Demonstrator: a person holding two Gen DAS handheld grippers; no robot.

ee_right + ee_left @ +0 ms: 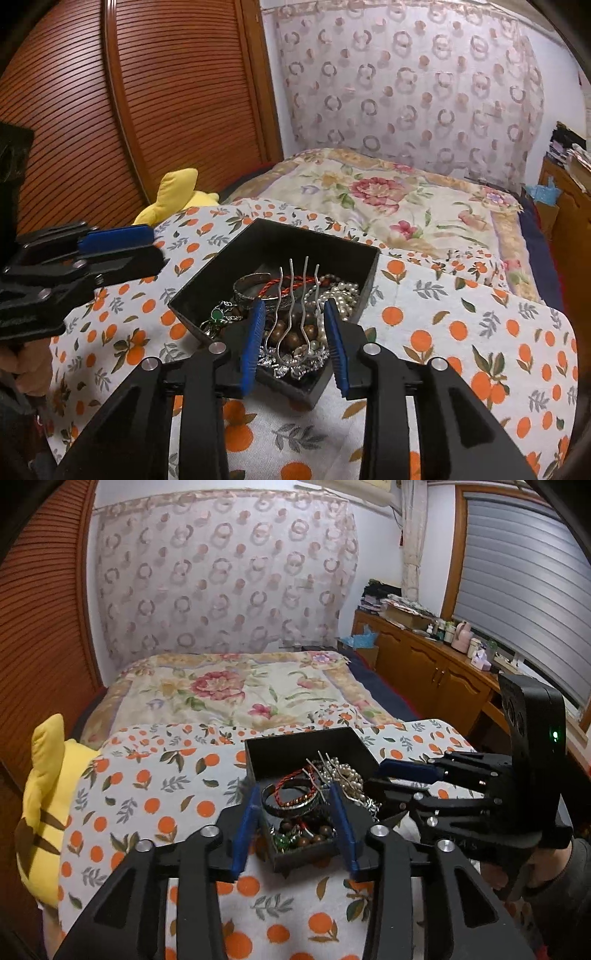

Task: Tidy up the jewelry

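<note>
A black open box [306, 751] [280, 240] stands on an orange-print cloth and holds tangled jewelry: a dark bangle [290, 800], a red cord bracelet [284, 283], pearls [345, 295], brown wooden beads [306, 834] and a silver hair comb [297, 299]. My left gripper [295, 805] is open, its blue pads on either side of the box's near end. My right gripper [293, 314] is open, its pads on either side of the silver comb, which lies on the pile with its prongs pointing away. In the left wrist view the right gripper [384, 775] reaches in from the right.
The orange-print cloth [461, 332] covers the near end of a bed with a floral quilt [229, 690]. A yellow plush toy [40, 812] lies at the left. A wooden slatted door [147, 110] is at the left, and a wooden cabinet [424, 664] with bottles is at the right.
</note>
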